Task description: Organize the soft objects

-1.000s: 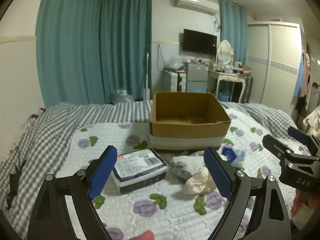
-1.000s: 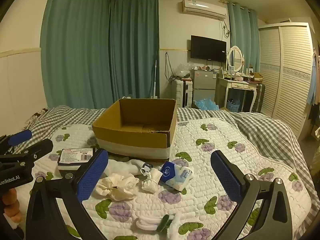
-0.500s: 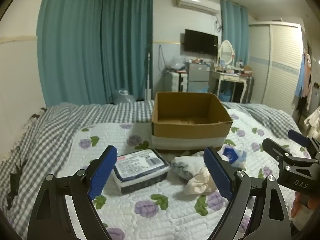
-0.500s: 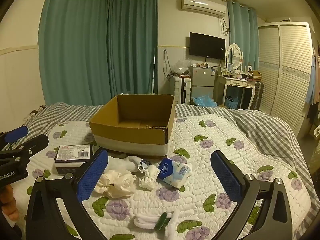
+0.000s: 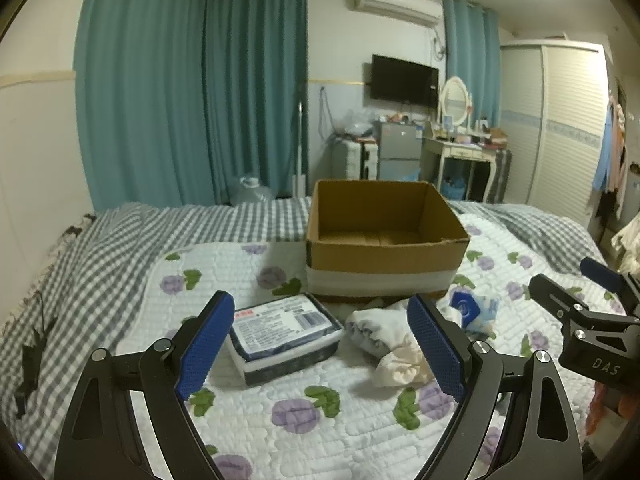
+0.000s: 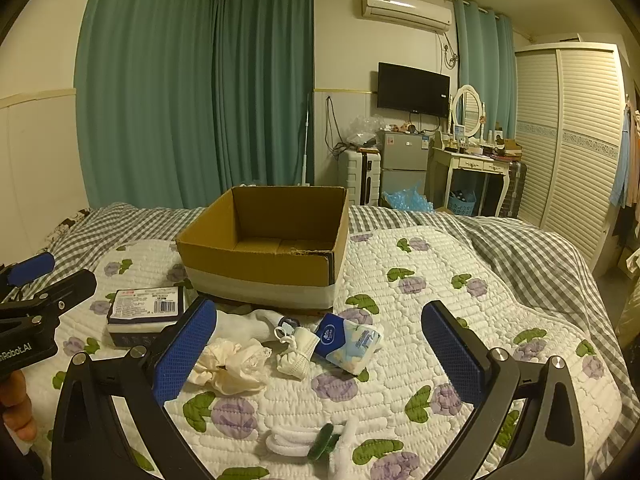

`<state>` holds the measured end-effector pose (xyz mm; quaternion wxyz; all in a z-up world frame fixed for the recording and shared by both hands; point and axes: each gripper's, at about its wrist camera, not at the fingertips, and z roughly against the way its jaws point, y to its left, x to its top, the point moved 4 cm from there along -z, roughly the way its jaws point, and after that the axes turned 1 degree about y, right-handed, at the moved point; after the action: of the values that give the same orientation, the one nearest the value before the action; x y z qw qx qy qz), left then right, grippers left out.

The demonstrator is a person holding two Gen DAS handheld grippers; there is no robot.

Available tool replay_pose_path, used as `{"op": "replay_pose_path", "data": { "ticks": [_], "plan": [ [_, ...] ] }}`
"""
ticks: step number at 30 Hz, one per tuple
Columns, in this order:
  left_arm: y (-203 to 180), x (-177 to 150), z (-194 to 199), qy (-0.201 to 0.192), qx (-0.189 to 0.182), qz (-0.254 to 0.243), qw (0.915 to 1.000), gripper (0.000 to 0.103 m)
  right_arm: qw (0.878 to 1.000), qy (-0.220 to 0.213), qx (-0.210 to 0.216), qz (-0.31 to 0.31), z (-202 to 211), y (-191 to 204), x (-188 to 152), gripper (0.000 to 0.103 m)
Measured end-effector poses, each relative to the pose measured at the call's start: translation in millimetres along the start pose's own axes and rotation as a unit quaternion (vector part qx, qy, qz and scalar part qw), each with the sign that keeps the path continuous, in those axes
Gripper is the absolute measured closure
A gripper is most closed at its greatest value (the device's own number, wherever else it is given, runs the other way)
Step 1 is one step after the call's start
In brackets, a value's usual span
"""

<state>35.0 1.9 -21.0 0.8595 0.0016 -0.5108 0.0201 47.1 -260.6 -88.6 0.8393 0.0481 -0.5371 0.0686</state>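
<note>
An open, empty cardboard box (image 5: 384,240) (image 6: 264,256) stands on the floral quilt. In front of it lie a wrapped dark-blue pack with a white label (image 5: 282,330) (image 6: 144,312), a white cloth (image 5: 376,326) (image 6: 246,326), a cream scrunched cloth (image 5: 404,364) (image 6: 232,366), a face mask (image 6: 296,350), a blue tissue pack (image 5: 470,312) (image 6: 348,342) and a white-and-green item (image 6: 308,438). My left gripper (image 5: 320,348) is open above the wrapped pack. My right gripper (image 6: 320,360) is open above the mask and tissue pack. Both are empty.
The bed has a grey checked duvet (image 5: 80,264) on the left and the far right (image 6: 532,256). Beyond the bed are teal curtains (image 6: 192,92), a small fridge (image 6: 402,164), a dressing table (image 6: 472,168) and a louvred wardrobe (image 6: 576,148).
Both grippers have drifted slightly; the box and the items sit a little lower and closer in both views. Nothing was taken hold of or moved.
</note>
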Motion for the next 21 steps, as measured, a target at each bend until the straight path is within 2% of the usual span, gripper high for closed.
{"op": "replay_pose_path", "data": {
  "ticks": [21],
  "plan": [
    [-0.7, -2.9, -1.6, 0.003, 0.002, -0.001, 1.0, 0.013, 1.0, 0.003, -0.001, 0.0, -0.5, 0.9, -2.4, 0.0]
  ]
}}
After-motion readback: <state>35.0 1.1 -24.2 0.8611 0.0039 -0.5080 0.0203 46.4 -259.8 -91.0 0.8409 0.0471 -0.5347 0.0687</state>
